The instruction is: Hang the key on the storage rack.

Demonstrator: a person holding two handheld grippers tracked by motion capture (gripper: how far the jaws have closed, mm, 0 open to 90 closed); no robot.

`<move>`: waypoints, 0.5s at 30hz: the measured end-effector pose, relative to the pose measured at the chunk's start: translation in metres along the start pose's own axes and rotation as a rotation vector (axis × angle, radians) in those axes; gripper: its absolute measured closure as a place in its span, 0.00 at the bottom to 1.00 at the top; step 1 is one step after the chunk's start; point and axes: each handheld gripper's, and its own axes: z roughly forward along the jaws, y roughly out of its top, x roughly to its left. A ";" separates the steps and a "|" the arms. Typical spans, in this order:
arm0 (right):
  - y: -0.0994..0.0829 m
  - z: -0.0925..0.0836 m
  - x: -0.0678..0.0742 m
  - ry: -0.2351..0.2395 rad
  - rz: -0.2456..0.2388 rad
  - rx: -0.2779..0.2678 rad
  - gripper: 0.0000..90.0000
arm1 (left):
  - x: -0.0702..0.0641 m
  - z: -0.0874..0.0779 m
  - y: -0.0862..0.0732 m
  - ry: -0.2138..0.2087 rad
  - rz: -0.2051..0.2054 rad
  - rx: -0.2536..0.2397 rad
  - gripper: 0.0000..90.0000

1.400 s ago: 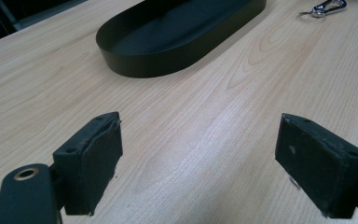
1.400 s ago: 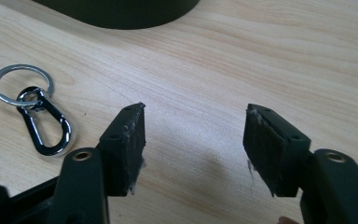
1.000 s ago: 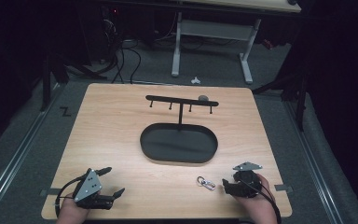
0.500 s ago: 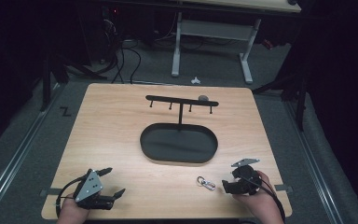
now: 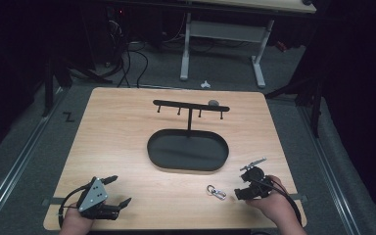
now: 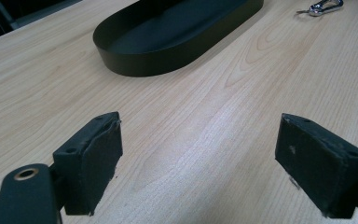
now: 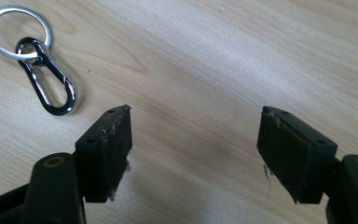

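Both the left gripper (image 6: 198,158) and right gripper (image 7: 196,149) are sitting apart, empty; the keyring clip (image 7: 35,65) looks light, stiff, slippery (2 linked loops), best pinched across its carabiner body

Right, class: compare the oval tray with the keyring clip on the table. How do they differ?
The tray is black and matte; the keyring clip is shiny silver metal. The tray is far bigger and sits mid-table; the clip lies near the front edge, close to the right gripper. Both rest on the wooden table.

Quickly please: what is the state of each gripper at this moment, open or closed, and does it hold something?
Left gripper: open, holding nothing, above bare table.
Right gripper: open, holding nothing; the keyring clip lies beside it, untouched.
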 end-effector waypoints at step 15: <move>0.012 -0.002 0.005 0.029 -0.031 0.111 0.33 | -0.001 0.002 0.000 -0.008 0.007 0.009 0.17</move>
